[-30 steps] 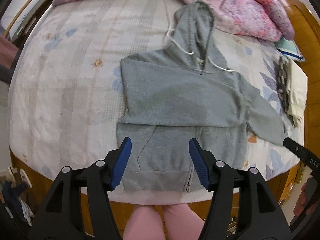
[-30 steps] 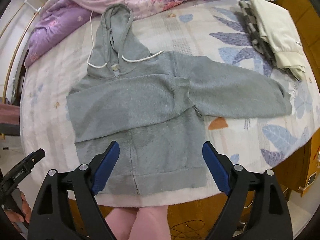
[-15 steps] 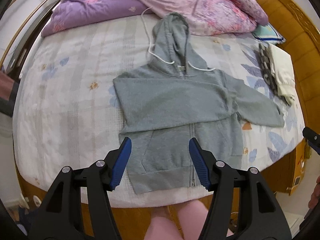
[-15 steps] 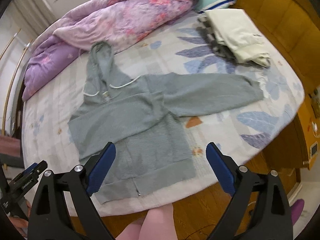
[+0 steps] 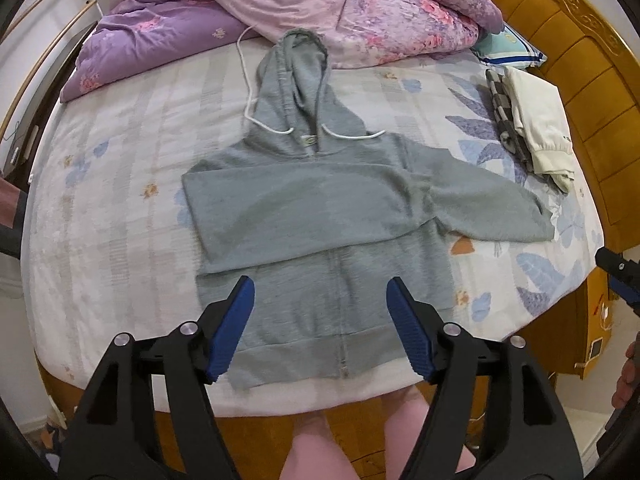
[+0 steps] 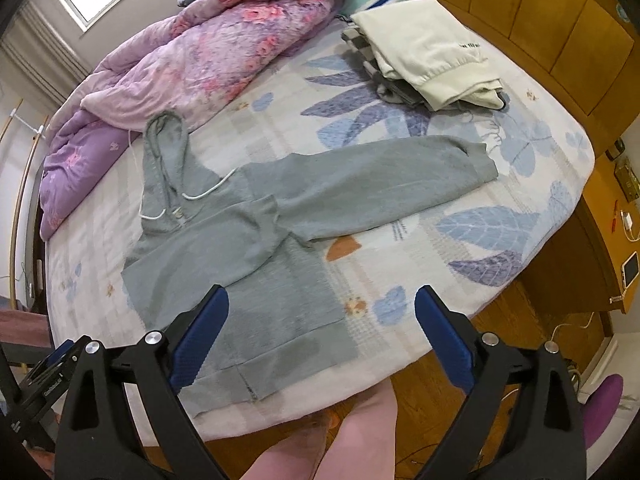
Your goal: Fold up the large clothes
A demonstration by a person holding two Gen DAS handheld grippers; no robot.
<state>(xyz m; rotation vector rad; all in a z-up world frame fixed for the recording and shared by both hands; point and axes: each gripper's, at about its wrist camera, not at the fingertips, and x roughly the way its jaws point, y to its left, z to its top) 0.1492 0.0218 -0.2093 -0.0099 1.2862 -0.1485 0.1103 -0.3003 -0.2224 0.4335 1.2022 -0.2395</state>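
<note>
1. Your left gripper hangs high over the near edge of the bed. Its blue jaws are opening and nothing is between them. A second ago they stood closer together.
2. Your right gripper is also up in the air. Its jaws are opening very wide, wider than a second ago, and they hold nothing.
3. The soft grey zip-up hoodie lies flat on the white bed sheet with blue leaves. Its hem is at the near edge and its hood points at the pink and purple flowered quilt.
4. One sleeve is folded across the chest. The other sleeve lies straight out to the right side. The hoodie lies the same way as a second ago.
5. Both cameras now see much more of the bed than before, so the hoodie looks smaller and farther away.
6. A folded cream top on a checked cloth sits near the wooden headboard, well apart from the hoodie.
7. Your pink trouser legs show below the bed edge.
</note>
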